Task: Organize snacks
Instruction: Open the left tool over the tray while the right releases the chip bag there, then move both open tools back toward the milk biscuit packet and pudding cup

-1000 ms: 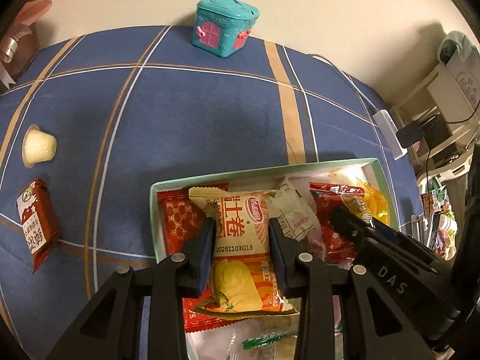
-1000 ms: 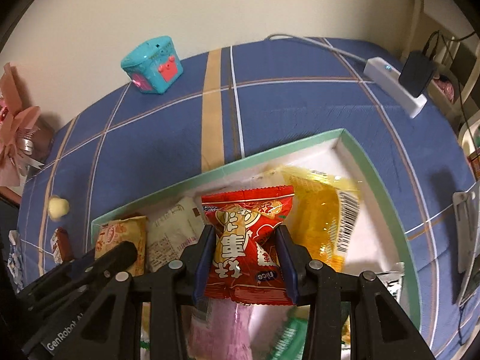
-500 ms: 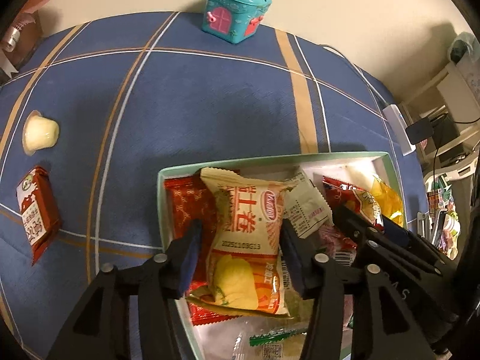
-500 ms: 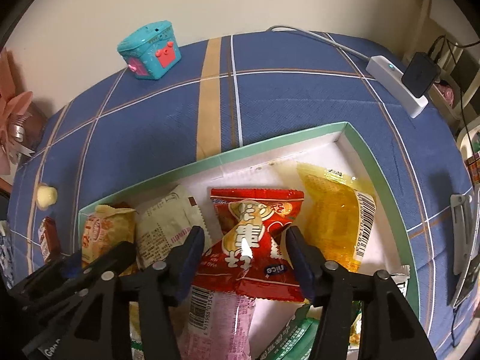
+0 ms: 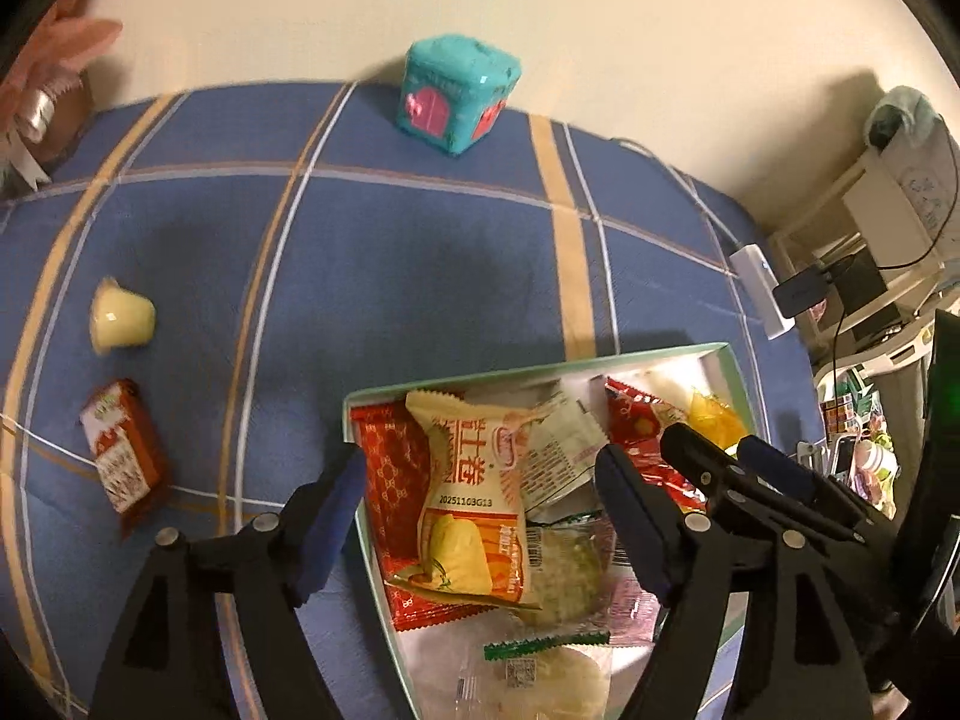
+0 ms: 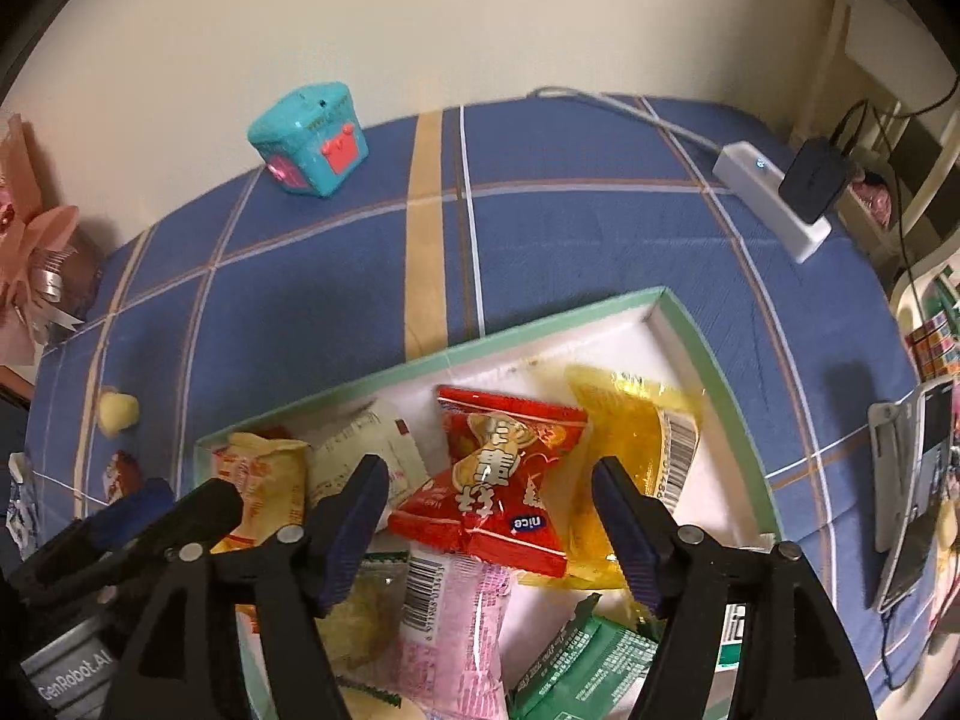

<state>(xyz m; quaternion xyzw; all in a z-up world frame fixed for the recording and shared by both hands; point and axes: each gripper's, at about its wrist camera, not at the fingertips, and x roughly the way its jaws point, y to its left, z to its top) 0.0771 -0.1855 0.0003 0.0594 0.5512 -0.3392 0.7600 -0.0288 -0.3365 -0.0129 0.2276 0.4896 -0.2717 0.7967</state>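
Observation:
A green-rimmed white box holds several snack packets. My left gripper is open and empty above the yellow-orange packet, which lies in the box on a red packet. My right gripper is open and empty above the red candy packet, which lies beside a yellow packet. A cream jelly cup and a red-brown packet lie on the blue cloth left of the box.
A teal toy house stands at the back by the wall. A white power strip with a black adapter lies at the right edge. A pink ribbon ornament sits far left. A phone lies at the right.
Both grippers opened wide and let go of their packets, which now lie in the box. Both grippers have pulled up and back a little.

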